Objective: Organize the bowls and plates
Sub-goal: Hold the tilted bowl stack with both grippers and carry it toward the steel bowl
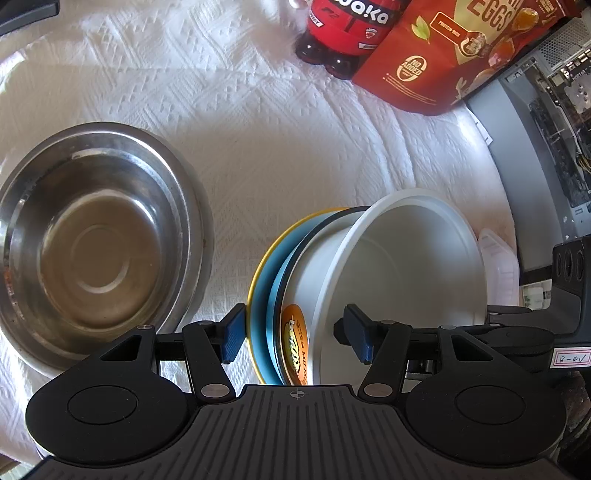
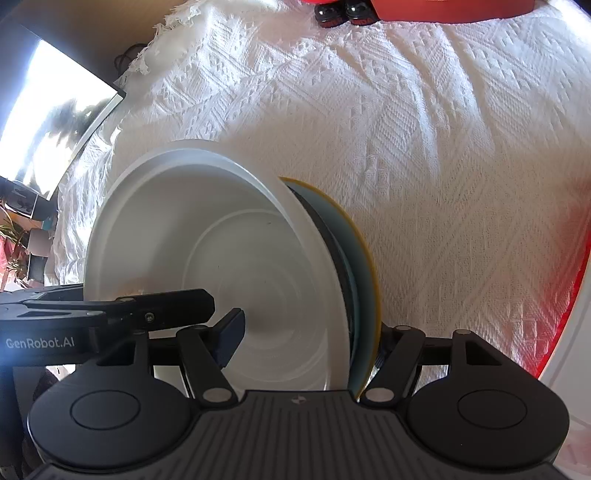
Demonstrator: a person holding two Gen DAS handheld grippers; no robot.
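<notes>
Gripping the tilted bowl stack from opposite sides, both jaws clamp its walls.

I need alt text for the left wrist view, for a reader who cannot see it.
The left gripper straddles a tilted white bowl nested in a blue, yellow-rimmed dish, above a white textured cloth. An empty steel bowl stands at left; a red drink bottle and egg packet lie beyond.

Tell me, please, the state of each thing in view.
Steel bowl: upright, empty, on the cloth.
Bowl stack: nested, tipped on its side; white bowl innermost, empty.
Left tongs: straddling the stack's wall; grip unclear.
Right tongs: straddling the stack's wall; grip unclear.
Bottle: standing.
</notes>
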